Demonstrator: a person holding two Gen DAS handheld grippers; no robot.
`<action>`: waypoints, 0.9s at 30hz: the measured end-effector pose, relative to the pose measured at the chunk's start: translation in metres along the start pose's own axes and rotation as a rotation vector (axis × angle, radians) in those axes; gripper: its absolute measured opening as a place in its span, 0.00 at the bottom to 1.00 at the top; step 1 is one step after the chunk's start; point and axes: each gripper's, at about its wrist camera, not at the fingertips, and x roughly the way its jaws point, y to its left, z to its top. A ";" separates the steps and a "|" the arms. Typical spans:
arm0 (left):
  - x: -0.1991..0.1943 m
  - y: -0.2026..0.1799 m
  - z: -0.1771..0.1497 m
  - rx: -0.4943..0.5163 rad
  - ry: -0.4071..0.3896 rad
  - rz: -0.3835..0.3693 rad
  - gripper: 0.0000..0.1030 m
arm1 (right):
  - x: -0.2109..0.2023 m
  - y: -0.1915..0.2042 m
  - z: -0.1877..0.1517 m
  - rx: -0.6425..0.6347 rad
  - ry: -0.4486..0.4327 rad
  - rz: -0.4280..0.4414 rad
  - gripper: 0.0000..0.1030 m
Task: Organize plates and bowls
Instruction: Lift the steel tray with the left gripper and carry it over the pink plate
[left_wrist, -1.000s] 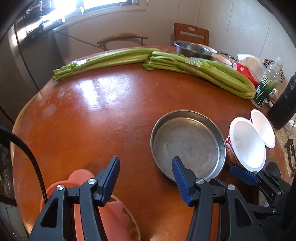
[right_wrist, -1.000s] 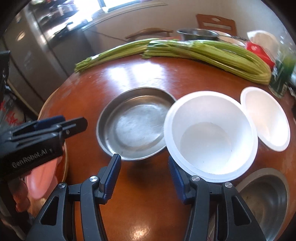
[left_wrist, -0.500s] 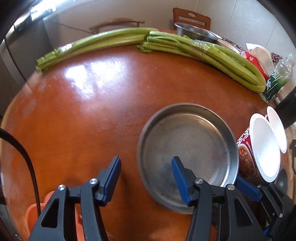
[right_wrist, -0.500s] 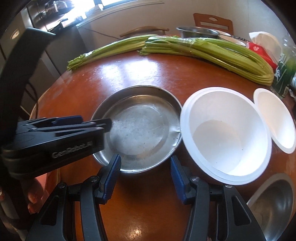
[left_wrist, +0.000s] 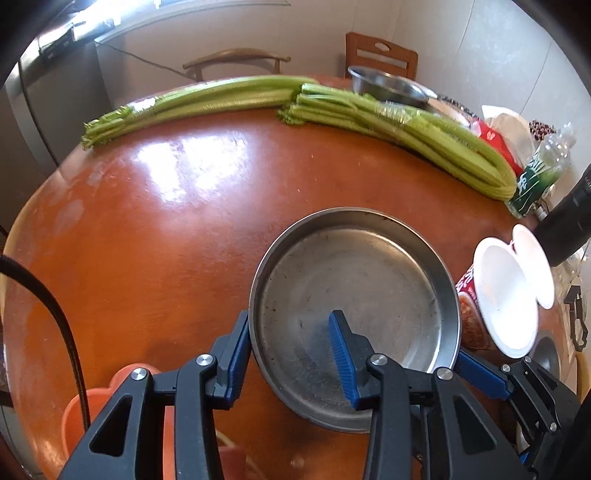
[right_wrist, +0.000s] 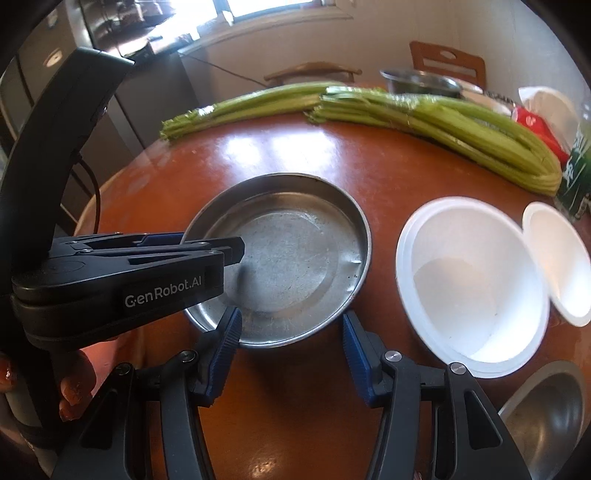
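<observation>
A shallow steel plate (left_wrist: 369, 280) lies on the round brown table (left_wrist: 166, 240). My left gripper (left_wrist: 290, 338) is shut on its near-left rim, one finger outside the wall and one inside. In the right wrist view the same plate (right_wrist: 295, 254) sits ahead, with the left gripper (right_wrist: 221, 251) clamped on its left edge. My right gripper (right_wrist: 291, 336) is at the plate's near rim. Its jaws are opening and the rim lies between the fingertips without being pressed. A white foam bowl (right_wrist: 469, 284) stands to the right of the plate.
A smaller white lid or bowl (right_wrist: 557, 262) leans on the foam bowl. A steel bowl (right_wrist: 546, 417) sits at the near right. Celery bunches (right_wrist: 443, 122), another steel bowl (right_wrist: 421, 83) and a green bottle (right_wrist: 576, 173) line the far side. An orange container (left_wrist: 110, 402) is near left.
My left gripper moved forward onto the plate and closed on its rim. My right gripper slid left from the white bowl to the plate's near edge, jaws slightly wider.
</observation>
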 end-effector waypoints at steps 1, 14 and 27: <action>-0.006 0.001 -0.002 -0.003 -0.012 -0.002 0.40 | -0.004 0.001 0.000 -0.003 -0.008 0.007 0.56; -0.058 0.011 -0.030 -0.051 -0.081 0.024 0.40 | -0.044 0.028 -0.008 -0.072 -0.083 0.071 0.56; -0.097 0.020 -0.054 -0.082 -0.137 0.060 0.41 | -0.073 0.054 -0.021 -0.146 -0.132 0.097 0.56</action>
